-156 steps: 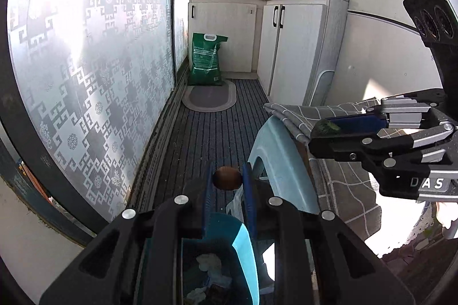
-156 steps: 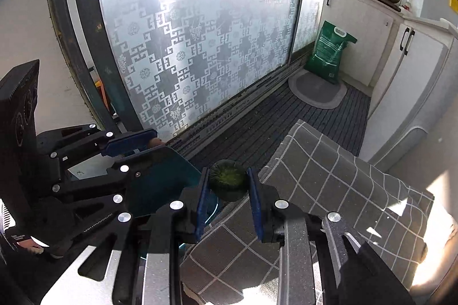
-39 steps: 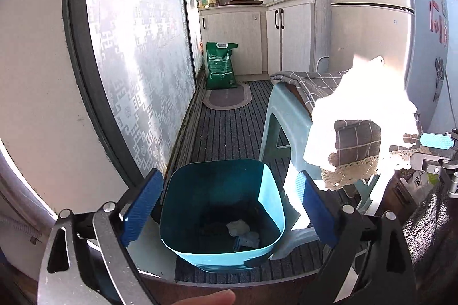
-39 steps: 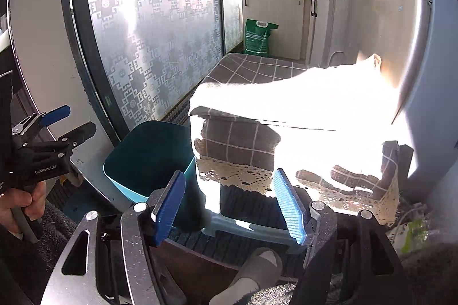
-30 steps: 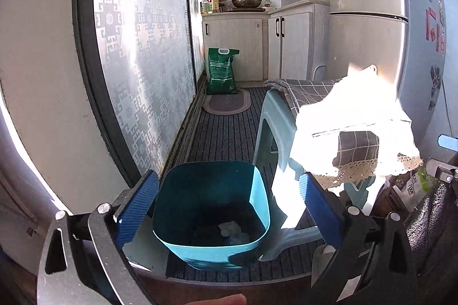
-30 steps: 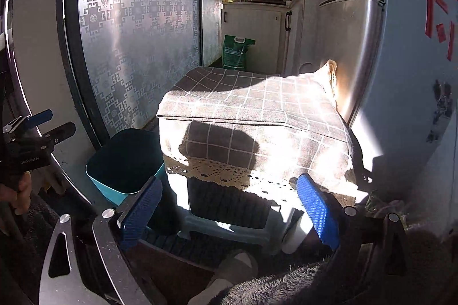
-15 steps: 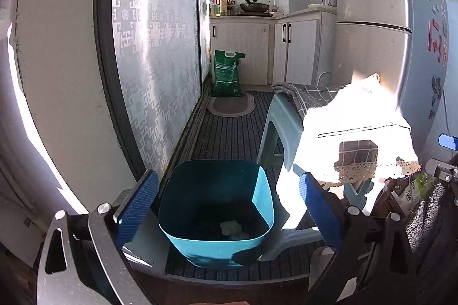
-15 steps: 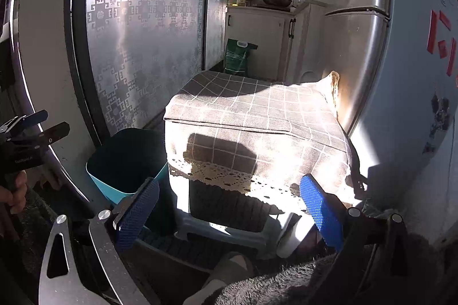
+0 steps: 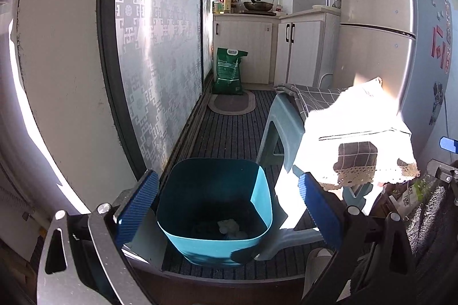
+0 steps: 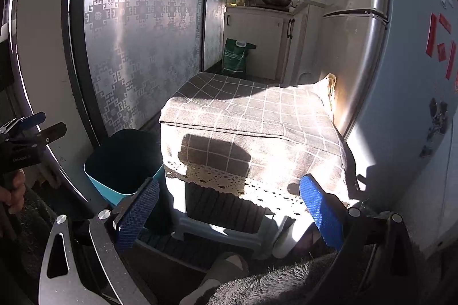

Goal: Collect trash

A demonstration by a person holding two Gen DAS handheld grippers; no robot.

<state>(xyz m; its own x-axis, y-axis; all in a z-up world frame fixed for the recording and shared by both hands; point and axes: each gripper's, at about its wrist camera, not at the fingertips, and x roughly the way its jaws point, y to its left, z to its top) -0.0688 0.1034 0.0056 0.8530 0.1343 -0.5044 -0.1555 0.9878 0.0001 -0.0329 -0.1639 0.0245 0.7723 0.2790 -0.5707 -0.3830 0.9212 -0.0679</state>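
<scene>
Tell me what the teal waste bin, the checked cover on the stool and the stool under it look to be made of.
Teal waste bin: likely smooth moulded plastic; thin, evenly coloured wall with rounded corners.
Grey checked cover: woven fabric; it drapes and folds over the edge, with a cream lace trim.
Pale blue-grey stool: probably moulded plastic; one-piece rounded legs with a matte, even colour.

My left gripper (image 9: 227, 204) is held with its jaws spread wide and nothing between the blue pads (image 9: 137, 203). It points forward and slightly downward. My right gripper (image 10: 229, 210) is in the same condition: jaws fully apart, pads (image 10: 320, 213) bare, nothing gripped. In the right wrist view, my left hand (image 10: 13, 192) is visible at the far left edge, wrapped around the left gripper's handle. The two grippers sit well apart, side by side.
</scene>
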